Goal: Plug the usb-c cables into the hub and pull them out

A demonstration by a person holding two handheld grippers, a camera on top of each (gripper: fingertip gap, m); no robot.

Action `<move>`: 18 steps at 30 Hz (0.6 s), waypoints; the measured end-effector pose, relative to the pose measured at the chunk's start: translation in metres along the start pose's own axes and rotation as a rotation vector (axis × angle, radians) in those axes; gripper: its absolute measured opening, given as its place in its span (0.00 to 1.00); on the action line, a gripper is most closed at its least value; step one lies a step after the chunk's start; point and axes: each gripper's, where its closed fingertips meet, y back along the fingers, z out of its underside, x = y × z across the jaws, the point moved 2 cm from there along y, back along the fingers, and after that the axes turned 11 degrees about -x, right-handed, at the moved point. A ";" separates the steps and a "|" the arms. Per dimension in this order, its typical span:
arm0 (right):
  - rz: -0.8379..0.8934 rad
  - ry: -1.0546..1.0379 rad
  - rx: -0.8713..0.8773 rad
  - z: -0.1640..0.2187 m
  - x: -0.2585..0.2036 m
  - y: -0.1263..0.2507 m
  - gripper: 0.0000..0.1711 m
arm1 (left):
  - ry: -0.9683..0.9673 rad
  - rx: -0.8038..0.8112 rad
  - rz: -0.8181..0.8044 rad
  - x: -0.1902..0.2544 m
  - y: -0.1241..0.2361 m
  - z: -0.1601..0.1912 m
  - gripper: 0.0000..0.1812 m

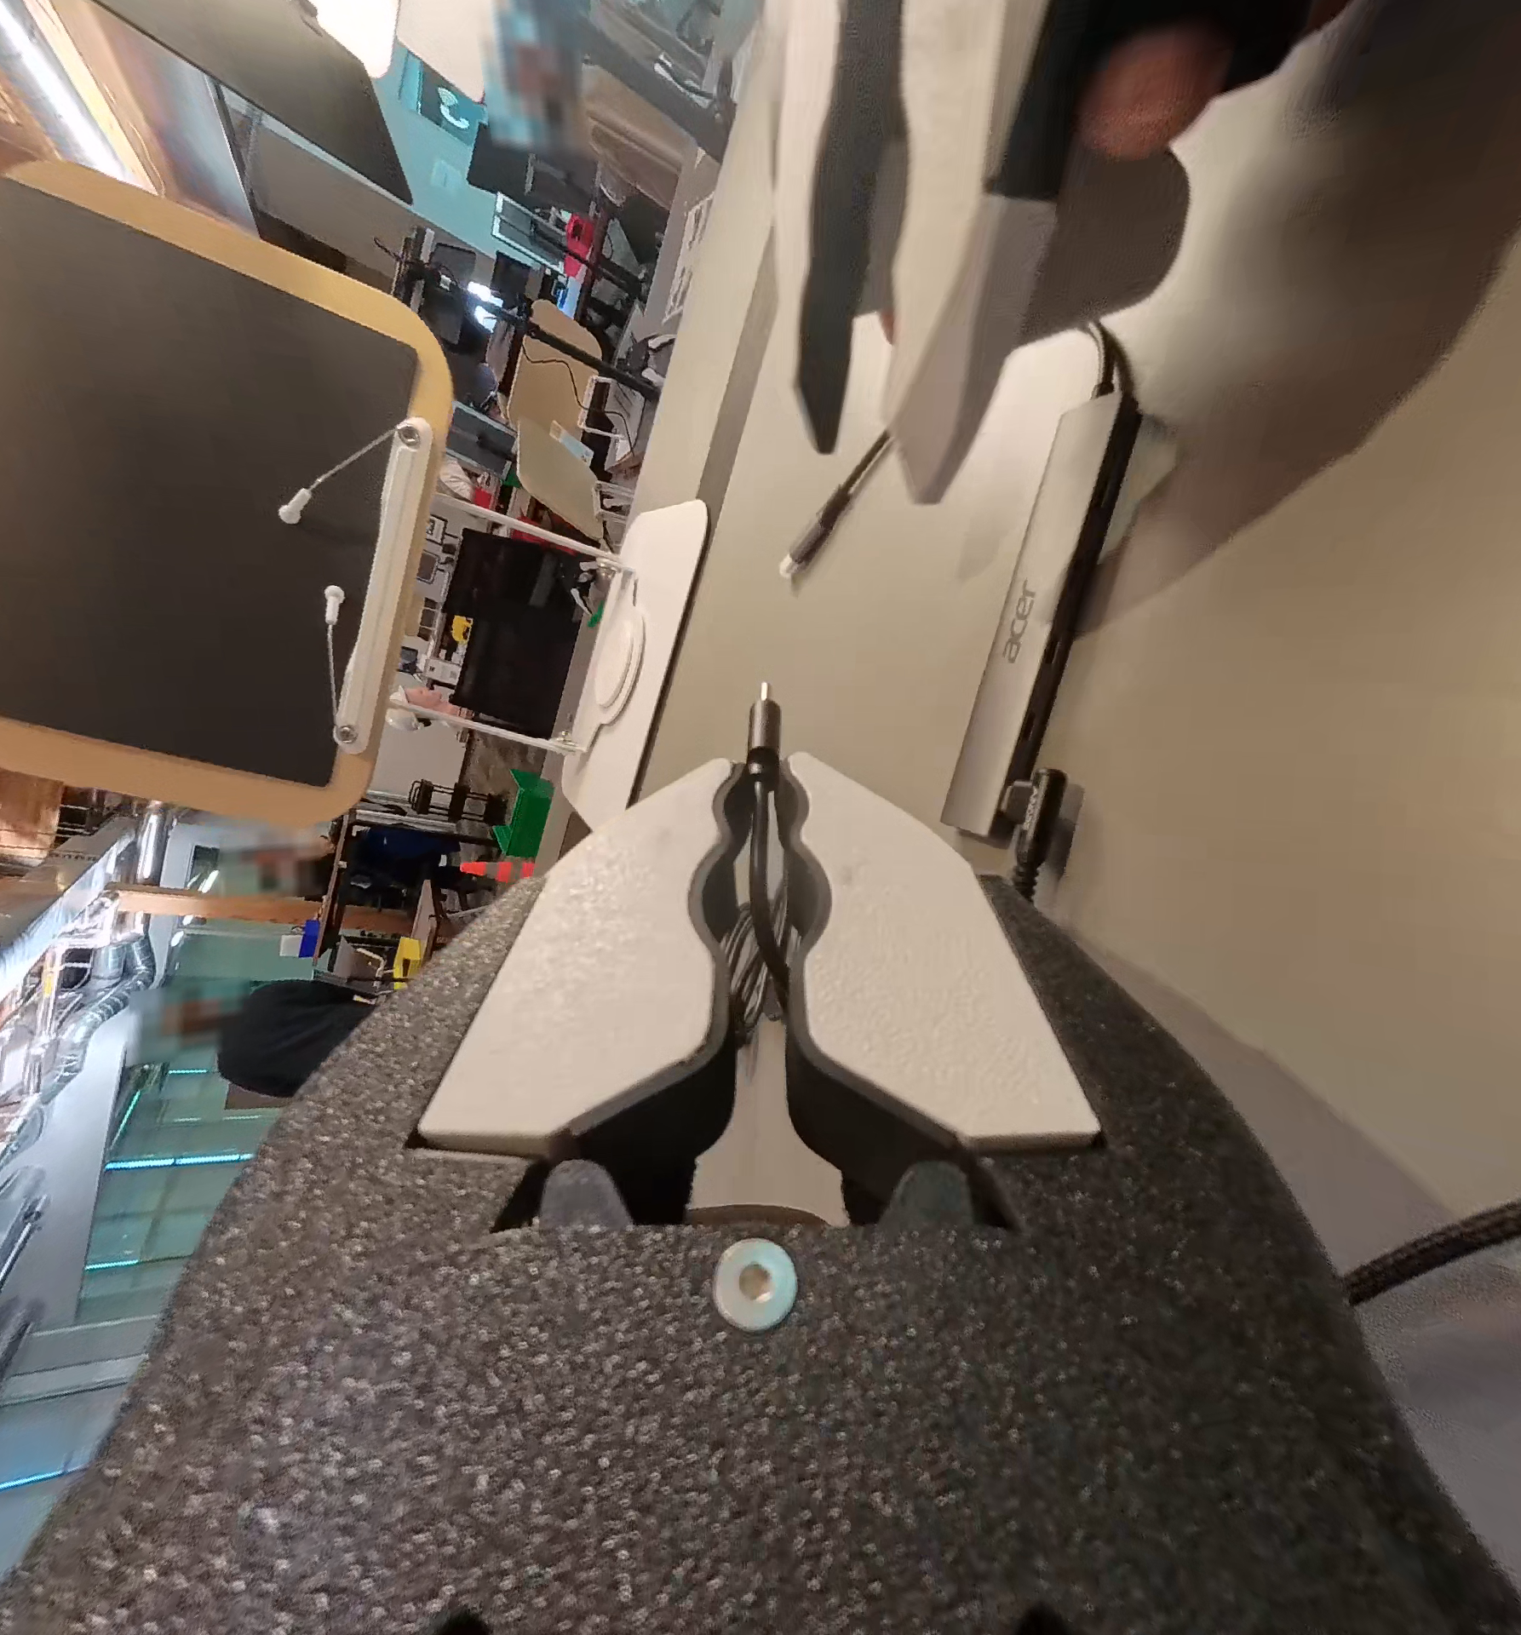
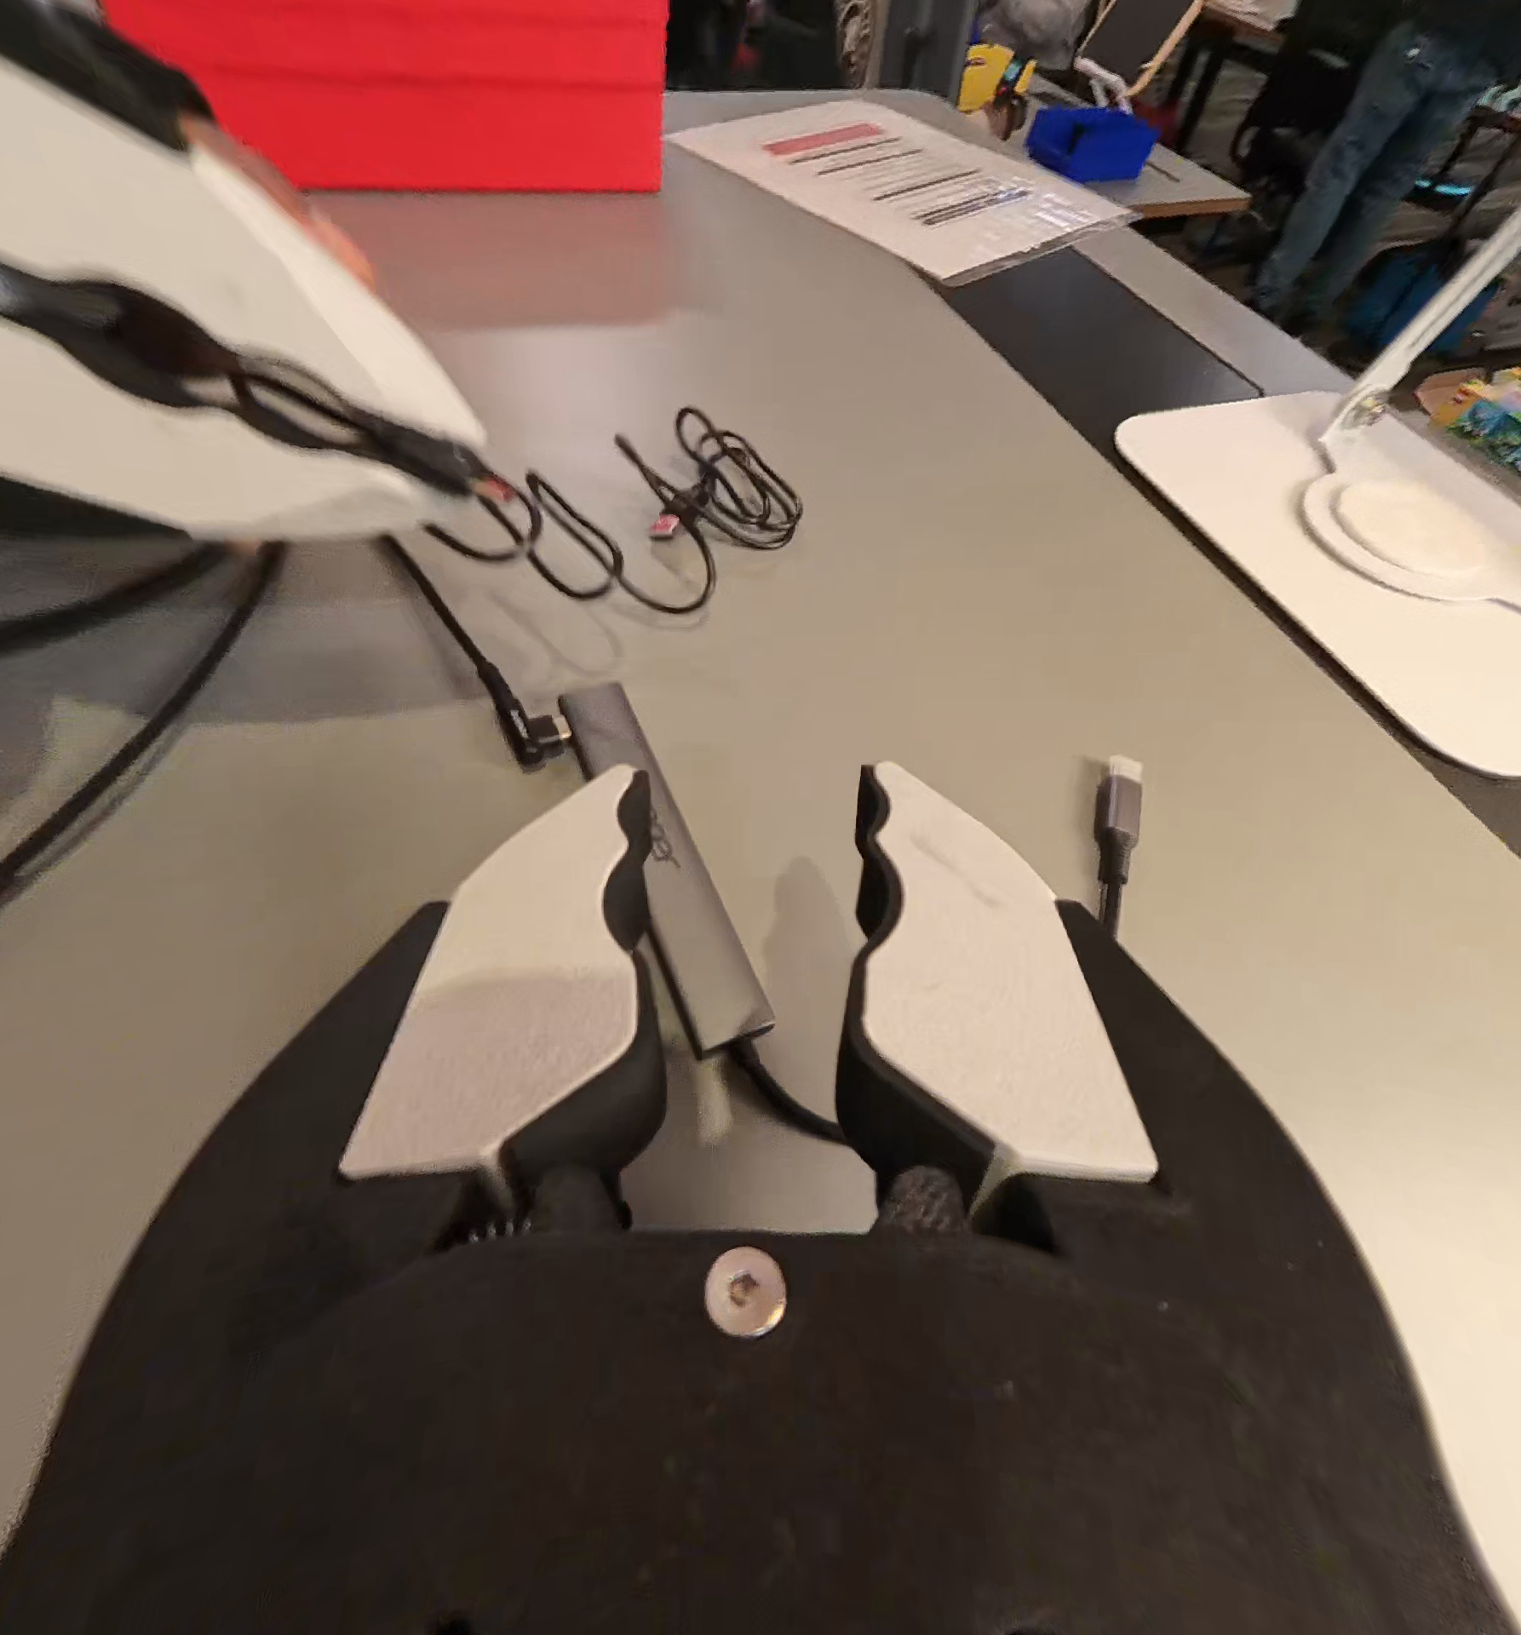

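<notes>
My left gripper is shut on a thin black usb-c cable; its plug sticks out past the fingertips, above the table and short of the hub. The silver hub lies on the grey table with a black angled plug in its near end. In the right wrist view the hub lies between my open right gripper fingers, close to the left finger. The left gripper is blurred at upper left, holding its cable. A grey usb-c plug lies loose to the right.
Coiled black cables lie farther out on the table. A red box and a printed sheet are at the back. A white lamp base sits at the right edge. A thick black cable curves at left. About 9 cm separates my left fingertips from my right. To the hub: right tips about 5 cm, left tips about 11 cm. It is also in sight in the left wrist view.
</notes>
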 end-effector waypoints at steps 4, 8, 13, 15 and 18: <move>-0.037 0.104 -0.133 0.019 -0.009 -0.012 0.29 | 0.059 0.050 0.020 -0.016 0.017 -0.002 0.03; -0.004 0.190 -0.271 0.032 -0.016 -0.025 0.27 | 0.138 0.059 0.009 -0.035 0.027 0.003 0.03; 0.047 0.129 -0.324 0.033 -0.009 -0.032 0.13 | 0.212 0.059 0.001 -0.060 0.043 0.012 0.03; 0.063 0.094 -0.331 0.034 -0.004 -0.033 0.13 | 0.229 0.056 -0.008 -0.068 0.053 0.016 0.03; 0.079 0.083 -0.333 0.034 -0.002 -0.033 0.13 | 0.255 0.044 -0.012 -0.077 0.068 0.026 0.03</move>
